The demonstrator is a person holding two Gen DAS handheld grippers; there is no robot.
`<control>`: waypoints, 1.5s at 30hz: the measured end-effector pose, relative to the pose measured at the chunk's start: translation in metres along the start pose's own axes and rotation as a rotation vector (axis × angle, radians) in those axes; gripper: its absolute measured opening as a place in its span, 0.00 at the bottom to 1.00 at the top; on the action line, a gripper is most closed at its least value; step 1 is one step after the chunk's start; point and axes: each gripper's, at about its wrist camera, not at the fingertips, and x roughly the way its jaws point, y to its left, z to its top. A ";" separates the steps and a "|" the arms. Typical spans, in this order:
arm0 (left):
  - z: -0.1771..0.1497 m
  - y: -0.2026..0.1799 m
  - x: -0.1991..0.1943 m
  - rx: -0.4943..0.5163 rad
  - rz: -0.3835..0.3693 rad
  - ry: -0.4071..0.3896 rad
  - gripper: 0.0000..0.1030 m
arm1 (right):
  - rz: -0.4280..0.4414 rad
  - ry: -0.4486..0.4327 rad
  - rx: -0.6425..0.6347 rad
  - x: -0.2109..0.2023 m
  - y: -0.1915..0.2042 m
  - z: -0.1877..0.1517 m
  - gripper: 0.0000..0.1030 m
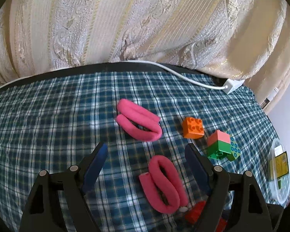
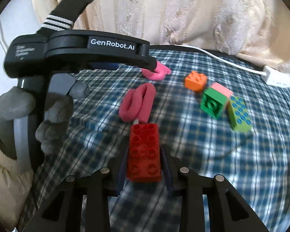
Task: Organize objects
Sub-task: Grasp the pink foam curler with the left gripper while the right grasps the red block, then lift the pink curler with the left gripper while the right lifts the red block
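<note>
My right gripper (image 2: 144, 150) is shut on a red studded brick (image 2: 144, 154), held lengthwise between its blue pads just above the plaid cloth; the brick's edge also shows at the bottom of the left wrist view (image 1: 195, 212). My left gripper (image 1: 146, 147) stands open over the cloth. A folded pink foam roller (image 1: 164, 183) lies between its fingers, untouched. A second pink roller (image 1: 139, 123) lies farther off. To the right sit an orange brick (image 1: 193, 127), a pink-and-green brick (image 1: 218, 145) and a light green dotted brick (image 1: 234, 148).
A blue plaid cloth (image 1: 48, 116) covers the surface, backed by cream patterned upholstery (image 1: 125, 19). A white cable and adapter (image 1: 232, 85) lie along the back edge. A clear plastic container (image 1: 280, 170) stands at the right. A grey-gloved hand (image 2: 48, 112) fills the left of the right wrist view.
</note>
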 end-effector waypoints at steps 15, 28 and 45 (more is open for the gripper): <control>-0.030 -0.037 0.007 0.035 0.117 0.086 0.81 | -0.085 -0.049 0.101 -0.023 -0.021 -0.022 0.33; -0.041 -0.024 0.020 -0.001 0.163 0.110 0.80 | -0.085 -0.051 0.139 -0.020 -0.030 -0.024 0.33; -0.043 -0.037 0.007 0.044 0.145 0.067 0.52 | -0.099 -0.062 0.173 -0.023 -0.032 -0.026 0.33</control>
